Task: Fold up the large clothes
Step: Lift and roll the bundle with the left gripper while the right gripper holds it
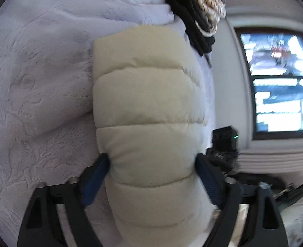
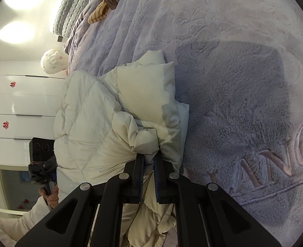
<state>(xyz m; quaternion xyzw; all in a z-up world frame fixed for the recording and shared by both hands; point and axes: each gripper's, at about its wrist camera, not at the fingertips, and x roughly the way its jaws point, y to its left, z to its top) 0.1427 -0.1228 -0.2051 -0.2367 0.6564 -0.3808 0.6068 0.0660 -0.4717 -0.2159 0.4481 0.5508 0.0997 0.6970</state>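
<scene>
A cream quilted puffer jacket [image 1: 149,111] is held up over a lilac plush blanket [image 1: 38,78]. My left gripper [image 1: 152,160] squeezes a thick padded part of it between its blue pads [image 1: 98,173], the jaws wide around the bulk. In the right wrist view the jacket [image 2: 93,115] hangs bunched, and my right gripper [image 2: 149,158] is shut on a pinched fold of it. The other gripper with the hand holding it [image 2: 43,164] shows at the left, beside the jacket.
A pile of black and striped clothes [image 1: 198,10] lies at the blanket's far edge. A window [image 1: 279,82] is to the right. White drawers [image 2: 21,107] and a grey quilted pillow [image 2: 71,14] show in the right wrist view. The blanket [image 2: 233,82] carries embossed letters.
</scene>
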